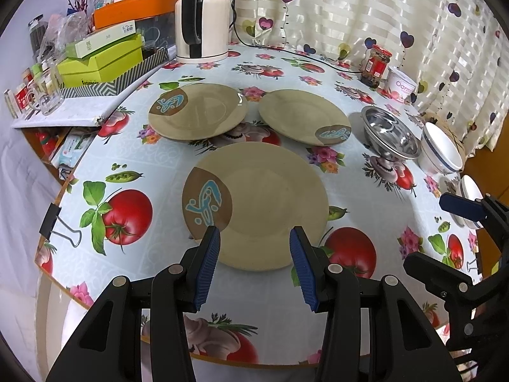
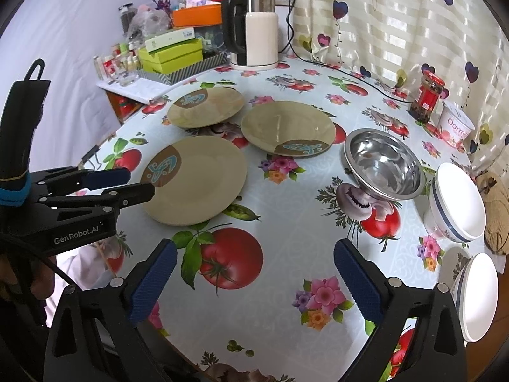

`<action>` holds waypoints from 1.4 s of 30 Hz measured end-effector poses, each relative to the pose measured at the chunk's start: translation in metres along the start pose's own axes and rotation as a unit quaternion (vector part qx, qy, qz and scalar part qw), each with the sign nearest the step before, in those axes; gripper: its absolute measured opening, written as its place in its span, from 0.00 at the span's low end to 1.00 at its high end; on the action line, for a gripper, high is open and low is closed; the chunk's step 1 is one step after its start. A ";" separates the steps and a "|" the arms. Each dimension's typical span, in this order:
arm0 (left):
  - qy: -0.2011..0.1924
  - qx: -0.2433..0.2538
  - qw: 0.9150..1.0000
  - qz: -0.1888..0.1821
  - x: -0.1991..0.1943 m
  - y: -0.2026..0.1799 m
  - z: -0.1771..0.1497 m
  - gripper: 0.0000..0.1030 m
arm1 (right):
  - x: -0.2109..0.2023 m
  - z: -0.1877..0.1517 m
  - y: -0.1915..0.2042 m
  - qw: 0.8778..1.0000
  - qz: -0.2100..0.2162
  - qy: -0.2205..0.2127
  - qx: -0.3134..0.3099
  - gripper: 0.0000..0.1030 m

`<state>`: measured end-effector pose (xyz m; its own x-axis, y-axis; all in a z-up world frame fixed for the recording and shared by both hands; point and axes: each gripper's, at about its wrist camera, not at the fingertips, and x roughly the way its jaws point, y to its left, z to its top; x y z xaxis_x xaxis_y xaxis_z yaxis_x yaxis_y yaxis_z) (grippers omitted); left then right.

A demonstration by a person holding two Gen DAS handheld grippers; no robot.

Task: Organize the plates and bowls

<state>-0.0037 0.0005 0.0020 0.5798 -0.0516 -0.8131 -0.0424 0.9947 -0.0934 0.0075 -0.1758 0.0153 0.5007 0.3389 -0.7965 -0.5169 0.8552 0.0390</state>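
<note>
Three tan plates with a brown-and-blue patch lie on the round table: a near plate (image 1: 254,203) (image 2: 194,180), a far left plate (image 1: 197,111) (image 2: 205,106) and a far right plate (image 1: 302,116) (image 2: 288,127). To their right stand a steel bowl (image 1: 389,133) (image 2: 385,164), a white blue-striped bowl (image 1: 440,149) (image 2: 458,200) and a second white bowl (image 2: 477,293) at the table edge. My left gripper (image 1: 254,248) (image 2: 140,182) is open, its fingers either side of the near plate's front rim. My right gripper (image 2: 254,270) (image 1: 424,232) is open over bare tablecloth, holding nothing.
An electric kettle (image 1: 203,19) (image 2: 251,28) and its cable sit at the back. A red-lidded jar (image 2: 426,97) and a yoghurt tub (image 2: 456,127) stand by the curtain. Stacked green boxes (image 1: 101,60) crowd the left shelf. A binder clip (image 1: 52,219) grips the table's left edge.
</note>
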 end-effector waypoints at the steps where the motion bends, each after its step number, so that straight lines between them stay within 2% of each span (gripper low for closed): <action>1: 0.000 0.000 1.000 0.001 0.000 0.000 0.000 0.45 | 0.001 0.000 0.000 1.000 0.001 0.001 0.001 0.95; 8: -0.004 -0.001 1.000 0.002 0.001 -0.001 0.002 0.45 | 0.004 0.000 0.000 1.000 0.002 0.004 0.004 0.94; 10: -0.006 -0.004 1.000 0.002 0.000 0.000 0.003 0.45 | 0.004 -0.001 -0.001 1.000 0.004 0.005 0.008 0.89; 21: -0.014 -0.010 1.000 0.003 0.000 0.002 0.003 0.45 | 0.005 0.001 -0.004 1.000 0.002 0.004 0.016 0.88; 33: -0.012 -0.014 1.000 -0.006 0.003 0.006 0.002 0.45 | 0.013 0.003 -0.002 1.000 0.005 0.017 0.018 0.75; 42: -0.001 -0.022 1.000 -0.006 0.011 0.013 0.004 0.45 | 0.018 0.005 -0.003 0.999 0.021 0.018 0.025 0.75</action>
<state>0.0051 0.0126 -0.0061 0.5819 -0.0636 -0.8108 -0.0714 0.9891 -0.1288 0.0214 -0.1703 0.0043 0.4538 0.3619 -0.8143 -0.5018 0.8589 0.1021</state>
